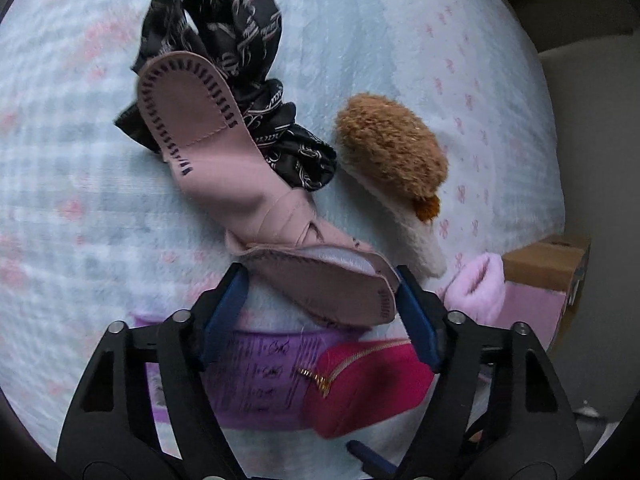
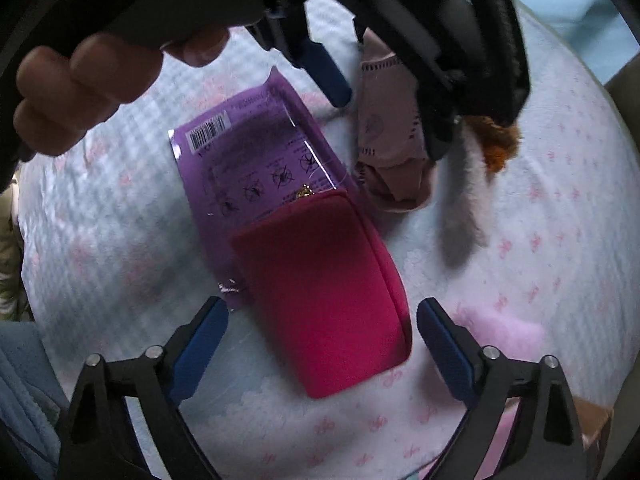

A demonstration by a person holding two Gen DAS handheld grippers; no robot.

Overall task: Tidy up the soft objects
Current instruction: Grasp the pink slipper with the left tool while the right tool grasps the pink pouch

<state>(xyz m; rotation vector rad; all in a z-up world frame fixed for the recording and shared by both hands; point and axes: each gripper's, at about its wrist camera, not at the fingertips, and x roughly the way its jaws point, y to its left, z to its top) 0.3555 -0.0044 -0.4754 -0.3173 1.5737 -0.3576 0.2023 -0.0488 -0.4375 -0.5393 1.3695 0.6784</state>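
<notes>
**Both grippers low over the soft things on the bed cover**

Left wrist view: the left gripper (image 1: 320, 292) stands partly open, its two blue pads on either side of the near end of a pink slipper (image 1: 320, 284). The right pad seems to touch the edge of the slipper, but I cannot tell if the left pad touches it, so a firm grip is not sure. A second pink slipper (image 1: 188, 120) lies sole up further away, joined to the first one, and it rests on a crumpled black printed cloth (image 1: 248, 40). To the right of these lies a brown furry toy (image 1: 390, 146) with a white underside. Below the jaws a purple packet (image 1: 260, 384) lies flat, with a red zip pouch (image 1: 368, 384) on top of it. A light pink fluffy thing (image 1: 480, 284) sits at the right, near a cardboard box (image 1: 548, 264). All rest on the pale bed cover (image 1: 60, 200) with small pink bows.

Right wrist view: the right gripper (image 2: 322, 320) is wide open and holds nothing; the red zip pouch (image 2: 324, 292) lies between its pads, with a gap on each side. The purple packet (image 2: 248, 152) shows its barcode beyond the pouch. At the top a hand (image 2: 80, 80) holds the left gripper (image 2: 384, 116) around the pink slipper (image 2: 384, 136).
</notes>
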